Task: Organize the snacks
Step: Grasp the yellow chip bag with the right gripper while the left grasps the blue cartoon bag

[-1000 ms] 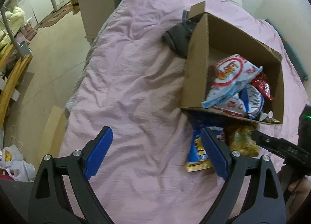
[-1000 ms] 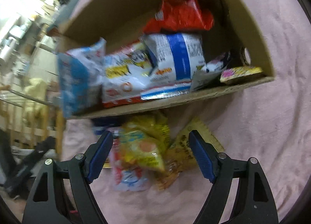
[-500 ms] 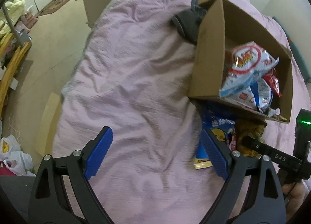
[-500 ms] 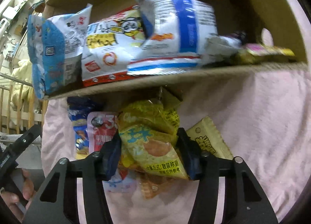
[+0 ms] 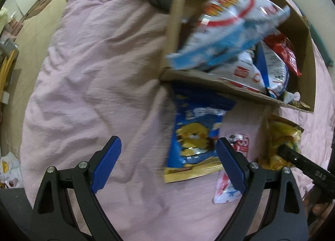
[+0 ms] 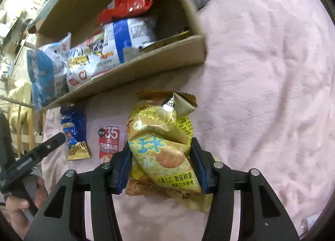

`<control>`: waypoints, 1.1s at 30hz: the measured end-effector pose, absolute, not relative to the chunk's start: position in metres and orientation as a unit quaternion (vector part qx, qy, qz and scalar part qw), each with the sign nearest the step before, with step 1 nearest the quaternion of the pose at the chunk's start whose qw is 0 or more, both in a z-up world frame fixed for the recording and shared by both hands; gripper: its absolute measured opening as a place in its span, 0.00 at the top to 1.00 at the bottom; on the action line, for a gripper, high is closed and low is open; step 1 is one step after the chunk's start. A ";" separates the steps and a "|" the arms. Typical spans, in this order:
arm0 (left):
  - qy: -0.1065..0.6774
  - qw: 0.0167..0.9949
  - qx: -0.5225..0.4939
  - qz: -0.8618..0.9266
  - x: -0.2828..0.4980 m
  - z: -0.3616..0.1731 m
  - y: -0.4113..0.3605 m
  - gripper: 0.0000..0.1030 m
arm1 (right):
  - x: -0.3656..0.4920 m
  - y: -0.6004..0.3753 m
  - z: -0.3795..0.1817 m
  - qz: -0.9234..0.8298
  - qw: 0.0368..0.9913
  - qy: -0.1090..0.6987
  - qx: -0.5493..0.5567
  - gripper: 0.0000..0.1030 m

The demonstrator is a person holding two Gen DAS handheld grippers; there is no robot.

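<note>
Yellow snack bag (image 6: 165, 153), clamped across its middle by the right gripper (image 6: 161, 163), hangs just over the pink bedspread (image 6: 261, 73) before the cardboard box's (image 6: 146, 63) near wall. It looks light, crinkly and puffed, so a gentle squeeze mid-body should hold. The left gripper (image 5: 167, 164) is spread wide, empty, above the blue bag (image 5: 194, 136) and the red-and-white packet (image 6: 108, 144).
</note>
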State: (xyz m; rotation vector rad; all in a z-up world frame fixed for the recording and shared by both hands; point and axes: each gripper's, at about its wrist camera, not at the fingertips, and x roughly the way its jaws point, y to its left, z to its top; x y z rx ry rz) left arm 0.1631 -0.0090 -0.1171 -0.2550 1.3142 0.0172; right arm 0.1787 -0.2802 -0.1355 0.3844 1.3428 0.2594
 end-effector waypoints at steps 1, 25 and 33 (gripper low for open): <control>0.607 0.787 -0.115 0.005 0.165 -0.117 -0.015 0.13 | 0.177 -0.284 -0.133 0.123 0.759 0.613 0.182 0.48; 0.629 0.775 -0.063 -0.017 0.157 -0.135 -0.048 0.69 | 0.164 -0.279 -0.117 0.170 0.754 0.605 0.192 0.48; 0.611 0.788 -0.079 -0.015 0.132 -0.105 -0.033 0.69 | 0.156 -0.265 -0.107 0.211 0.747 0.603 0.184 0.48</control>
